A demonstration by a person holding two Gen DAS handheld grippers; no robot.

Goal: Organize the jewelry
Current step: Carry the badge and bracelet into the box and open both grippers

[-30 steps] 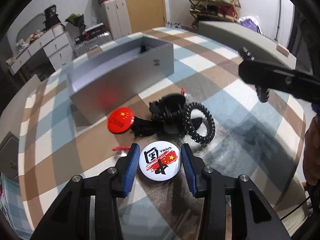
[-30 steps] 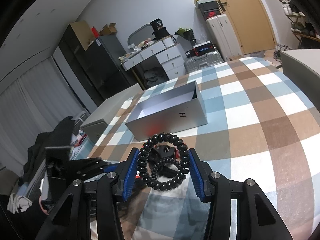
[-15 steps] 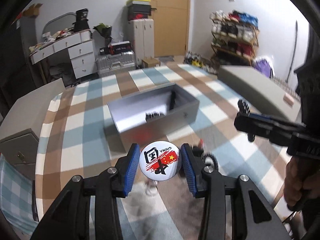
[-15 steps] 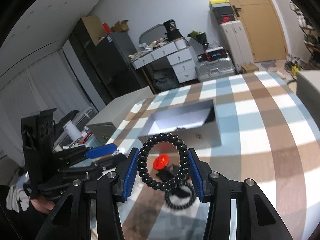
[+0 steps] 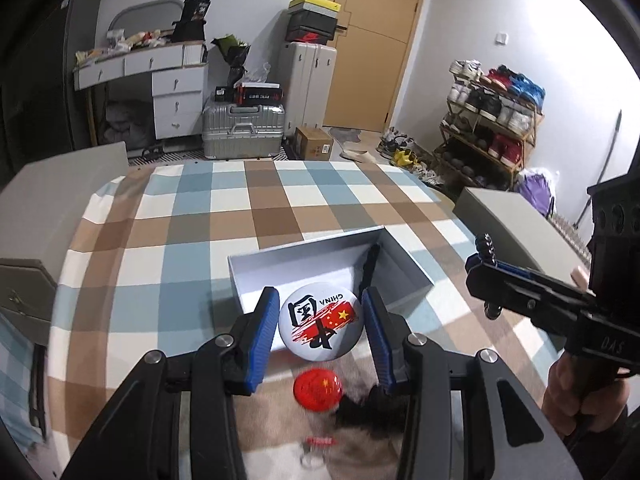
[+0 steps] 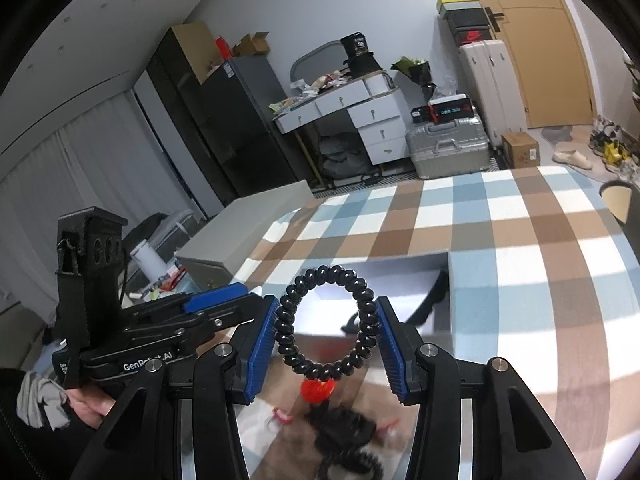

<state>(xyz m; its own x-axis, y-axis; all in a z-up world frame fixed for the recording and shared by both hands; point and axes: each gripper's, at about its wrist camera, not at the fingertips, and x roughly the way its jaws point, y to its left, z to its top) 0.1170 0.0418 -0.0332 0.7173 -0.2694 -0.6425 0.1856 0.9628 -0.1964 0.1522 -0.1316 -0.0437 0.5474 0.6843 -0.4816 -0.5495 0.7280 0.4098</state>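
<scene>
A white badge (image 5: 320,326) is being clamped edge to edge in the left tongs (image 5: 320,332), above the near edge of the open grey box (image 5: 308,268) on the checked table (image 5: 180,240), probably for dropping in. A black coil hair tie (image 6: 328,324) is being gripped across its ring by the right tongs (image 6: 326,336), also before the box. A red badge (image 5: 318,392) is being left below.

The right claw (image 6: 326,334) grips a black spiral hair tie (image 6: 328,322) above the open grey box (image 6: 460,308).
</scene>
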